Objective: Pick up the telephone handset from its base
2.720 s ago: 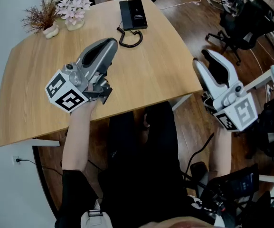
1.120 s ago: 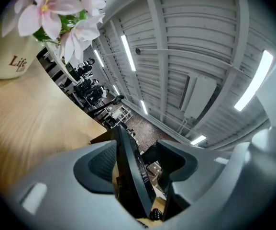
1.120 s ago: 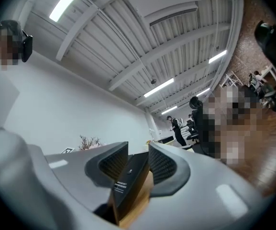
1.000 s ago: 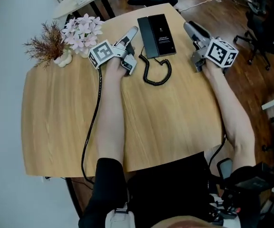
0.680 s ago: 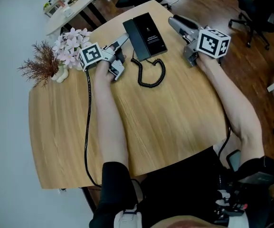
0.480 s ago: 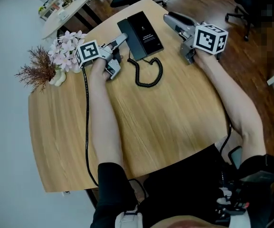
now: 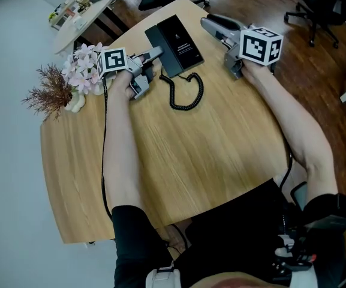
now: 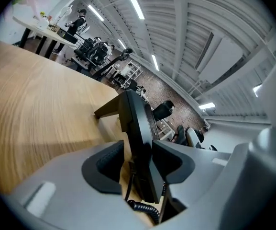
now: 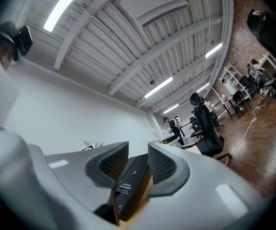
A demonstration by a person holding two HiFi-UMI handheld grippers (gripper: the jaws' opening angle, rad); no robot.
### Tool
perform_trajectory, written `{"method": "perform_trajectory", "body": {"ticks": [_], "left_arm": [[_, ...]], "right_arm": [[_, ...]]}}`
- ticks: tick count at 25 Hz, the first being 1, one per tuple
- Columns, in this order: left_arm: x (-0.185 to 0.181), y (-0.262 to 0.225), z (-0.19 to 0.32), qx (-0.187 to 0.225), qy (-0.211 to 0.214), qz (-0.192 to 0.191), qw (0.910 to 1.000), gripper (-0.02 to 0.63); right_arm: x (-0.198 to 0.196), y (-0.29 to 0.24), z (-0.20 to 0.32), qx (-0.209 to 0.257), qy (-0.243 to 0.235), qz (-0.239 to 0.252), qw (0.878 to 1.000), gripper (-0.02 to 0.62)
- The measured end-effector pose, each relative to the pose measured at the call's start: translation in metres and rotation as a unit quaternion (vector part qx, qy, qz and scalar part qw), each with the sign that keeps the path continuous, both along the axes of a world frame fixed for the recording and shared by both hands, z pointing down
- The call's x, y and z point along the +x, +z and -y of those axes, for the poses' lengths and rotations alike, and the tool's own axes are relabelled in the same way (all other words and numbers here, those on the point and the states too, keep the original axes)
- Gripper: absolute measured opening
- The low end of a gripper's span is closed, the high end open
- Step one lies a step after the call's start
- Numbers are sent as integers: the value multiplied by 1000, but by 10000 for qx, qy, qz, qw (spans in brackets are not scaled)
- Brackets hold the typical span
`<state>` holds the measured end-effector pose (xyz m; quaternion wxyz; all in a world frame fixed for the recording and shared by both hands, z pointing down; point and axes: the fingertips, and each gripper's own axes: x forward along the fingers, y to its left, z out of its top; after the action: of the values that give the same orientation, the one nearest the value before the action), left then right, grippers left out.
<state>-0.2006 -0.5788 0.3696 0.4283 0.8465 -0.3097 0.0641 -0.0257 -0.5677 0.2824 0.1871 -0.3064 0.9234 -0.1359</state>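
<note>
The black telephone (image 7: 181, 41) lies at the far end of the wooden table (image 7: 208, 155), its coiled cord (image 7: 184, 92) looping toward me. My left gripper (image 7: 153, 55) reaches in from the left along the phone's left edge. In the left gripper view the handset (image 8: 138, 128) stands edge-on between the closing jaws of the left gripper (image 8: 138, 163). The right pad touches it, and a strip of wood shows at the left pad. My right gripper (image 7: 211, 24) hovers off the phone's far right corner, open. The phone (image 9: 128, 183) is seen beyond the right gripper (image 9: 138, 164).
A vase of pink flowers (image 7: 83, 71) and a dried sprig (image 7: 50, 92) stand left of the left gripper. A second table (image 7: 83, 8) lies beyond the far edge. An office chair (image 7: 322, 5) stands on the wood floor at the right.
My left gripper has dropped and tilted down against the phone's left edge. The right gripper has kept its place by the phone's right side.
</note>
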Motion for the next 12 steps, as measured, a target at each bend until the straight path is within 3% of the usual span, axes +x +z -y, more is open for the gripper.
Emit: {"method": "perform_trajectory", "body": {"ticks": [3, 8, 12], "left_arm": [[6, -3, -2, -47, 81, -425, 9991, 121], [2, -2, -4, -99, -31, -628, 9980, 102], [10, -18, -13, -12, -88, -1303, 9914, 83]], "right_arm": [[0, 0, 0, -3, -5, 21, 10000, 127], [-2, -1, -1, 15, -25, -10, 10000, 126], [-3, 1, -3, 25, -19, -95, 10000, 124]]}}
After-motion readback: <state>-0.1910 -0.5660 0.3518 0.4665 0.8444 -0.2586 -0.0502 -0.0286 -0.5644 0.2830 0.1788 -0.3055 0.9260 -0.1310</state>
